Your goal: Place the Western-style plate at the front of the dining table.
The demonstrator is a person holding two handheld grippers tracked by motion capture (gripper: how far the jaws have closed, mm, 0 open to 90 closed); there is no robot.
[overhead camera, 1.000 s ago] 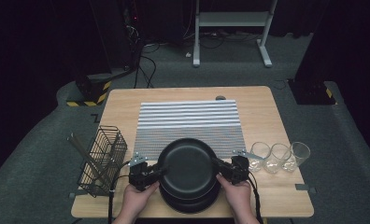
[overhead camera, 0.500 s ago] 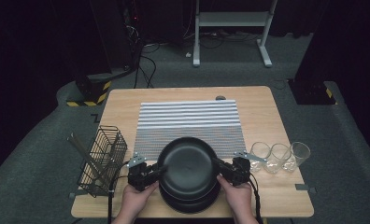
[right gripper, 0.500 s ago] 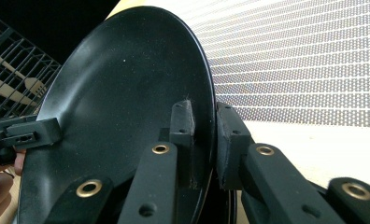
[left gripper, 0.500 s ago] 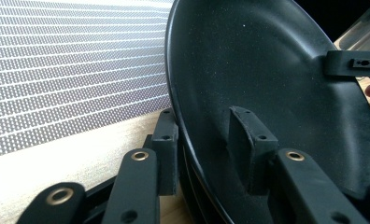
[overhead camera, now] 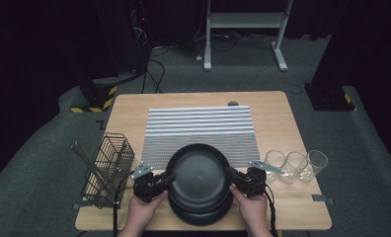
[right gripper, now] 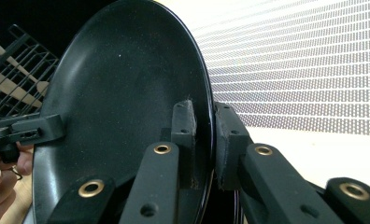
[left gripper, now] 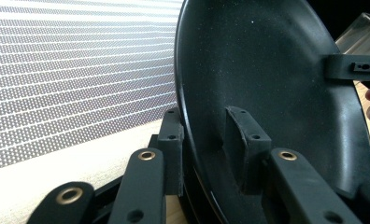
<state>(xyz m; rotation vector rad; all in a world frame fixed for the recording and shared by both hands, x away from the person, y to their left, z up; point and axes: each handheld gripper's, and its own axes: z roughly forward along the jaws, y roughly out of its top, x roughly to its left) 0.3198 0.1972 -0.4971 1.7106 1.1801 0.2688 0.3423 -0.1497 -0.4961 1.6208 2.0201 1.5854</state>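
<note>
Dark floor and black curtains ring a pale wooden table (overhead camera: 282,113), whose middle is covered by a striped grey-and-white mat (overhead camera: 199,126). Near the front edge, at its centre, sits a stack of black plates (overhead camera: 199,210); the top plate (overhead camera: 198,175) is held at both sides and sits slightly off the ones beneath, its far rim reaching over the near edge of the mat.

At the plate's left side the left gripper (overhead camera: 168,177) straddles the rim — in the left gripper view one jaw lies inside the dish and the other outside it, with the rim between them. These jaws have just been closing, yet a visible gap remains between the inner pad and the rim, so a firm clamp cannot be confirmed. At the plate's right side the right gripper (overhead camera: 231,174) has its jaws brought together on the rim; the right gripper view shows both pads (right gripper: 183,123) pressed against the edge, one on each face.

A black wire basket (overhead camera: 109,170) with wooden sticks stands at the table's left edge, near the front corner. Three clear glasses (overhead camera: 294,165) stand in a row toward the right edge — just beside the right gripper.
</note>
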